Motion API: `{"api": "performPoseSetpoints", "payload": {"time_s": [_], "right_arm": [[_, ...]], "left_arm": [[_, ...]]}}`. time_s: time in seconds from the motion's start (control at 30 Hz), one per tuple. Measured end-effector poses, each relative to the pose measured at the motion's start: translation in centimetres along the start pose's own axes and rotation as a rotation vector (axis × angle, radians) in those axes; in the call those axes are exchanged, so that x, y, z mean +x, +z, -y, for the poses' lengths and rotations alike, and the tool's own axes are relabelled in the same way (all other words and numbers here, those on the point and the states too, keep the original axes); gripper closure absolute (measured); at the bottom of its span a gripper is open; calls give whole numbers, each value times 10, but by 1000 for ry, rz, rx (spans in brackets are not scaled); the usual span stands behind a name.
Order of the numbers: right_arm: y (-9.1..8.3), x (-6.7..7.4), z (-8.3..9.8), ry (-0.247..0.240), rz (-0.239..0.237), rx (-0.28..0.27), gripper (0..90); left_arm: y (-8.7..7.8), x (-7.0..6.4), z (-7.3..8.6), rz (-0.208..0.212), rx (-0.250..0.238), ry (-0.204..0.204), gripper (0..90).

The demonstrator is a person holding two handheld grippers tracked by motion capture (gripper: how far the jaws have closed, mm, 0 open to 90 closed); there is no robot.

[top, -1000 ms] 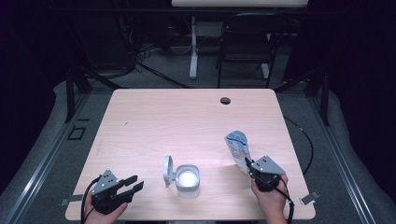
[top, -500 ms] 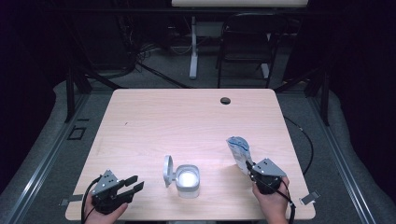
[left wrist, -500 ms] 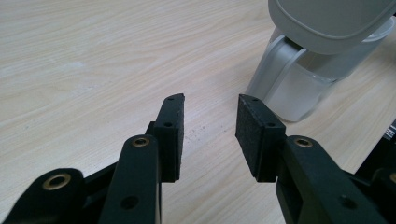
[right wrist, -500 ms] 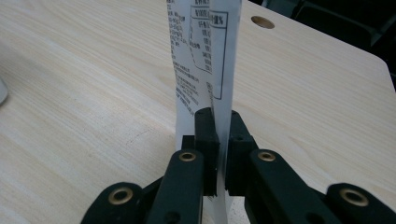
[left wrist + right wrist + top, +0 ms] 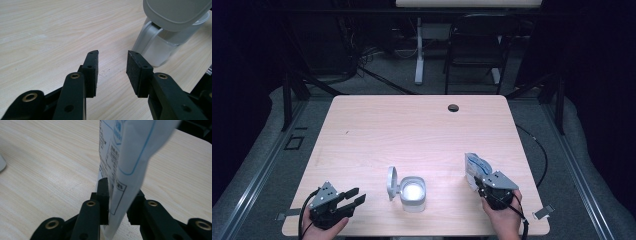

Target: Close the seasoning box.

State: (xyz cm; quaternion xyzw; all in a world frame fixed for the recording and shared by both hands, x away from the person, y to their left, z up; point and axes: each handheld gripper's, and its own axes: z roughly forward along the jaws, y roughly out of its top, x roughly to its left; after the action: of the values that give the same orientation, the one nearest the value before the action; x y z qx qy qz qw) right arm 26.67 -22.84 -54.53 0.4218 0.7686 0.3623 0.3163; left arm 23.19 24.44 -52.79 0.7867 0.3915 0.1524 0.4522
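A white and blue paper packet point(image 5: 474, 167) point(image 5: 130, 157) stands on its lower edge on the wooden table point(image 5: 412, 130) at the front right. My right gripper point(image 5: 478, 181) point(image 5: 118, 200) has its jaws on either side of the packet's lower end. They have just been opening, and the near pad stands slightly off the paper. A clear round container point(image 5: 413, 192) point(image 5: 160, 50) with its flip lid point(image 5: 391, 182) point(image 5: 175, 12) swung open sits at the front centre. My left gripper point(image 5: 354, 196) point(image 5: 112, 67) rests open to the left of it, with nothing between its jaws.
A black grommet point(image 5: 453, 107) sits near the table's far edge. Beyond the table stand a dark chair point(image 5: 472, 45) and a white stand leg point(image 5: 418, 55). Both hands rest close to the table's front edge.
The packet has dropped from a lifted tilt onto the table and now stands more upright. The right jaws have spread apart. The left gripper has stayed put.
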Motion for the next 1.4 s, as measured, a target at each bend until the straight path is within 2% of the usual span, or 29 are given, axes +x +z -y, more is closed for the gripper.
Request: {"api": "performPoseSetpoints", "payload": {"time_s": [0.1,0.27,0.5,0.63,0.7,1.1,1.4], "right_arm": [[-1,-1,1,9,2,-6,698],[-2,-2,3,6,-27,-8,618],[-3,-1,4,16,-25,8,527],[-5,-1,5,29,-17,-8,491],[-7,-1,5,24,-12,-3,477],[-16,0,3,61,-28,16,416],[-30,4,10,54,-31,49,391]], "left_arm": [[0,0,0,-2,1,0,618],[-1,1,1,-7,13,-1,610],[1,1,1,-7,9,-1,605],[1,0,0,-6,0,-2,599],[0,0,-1,-4,10,2,597],[0,-1,-3,-4,-12,4,585],[-2,1,-6,-1,-17,4,579]]}}
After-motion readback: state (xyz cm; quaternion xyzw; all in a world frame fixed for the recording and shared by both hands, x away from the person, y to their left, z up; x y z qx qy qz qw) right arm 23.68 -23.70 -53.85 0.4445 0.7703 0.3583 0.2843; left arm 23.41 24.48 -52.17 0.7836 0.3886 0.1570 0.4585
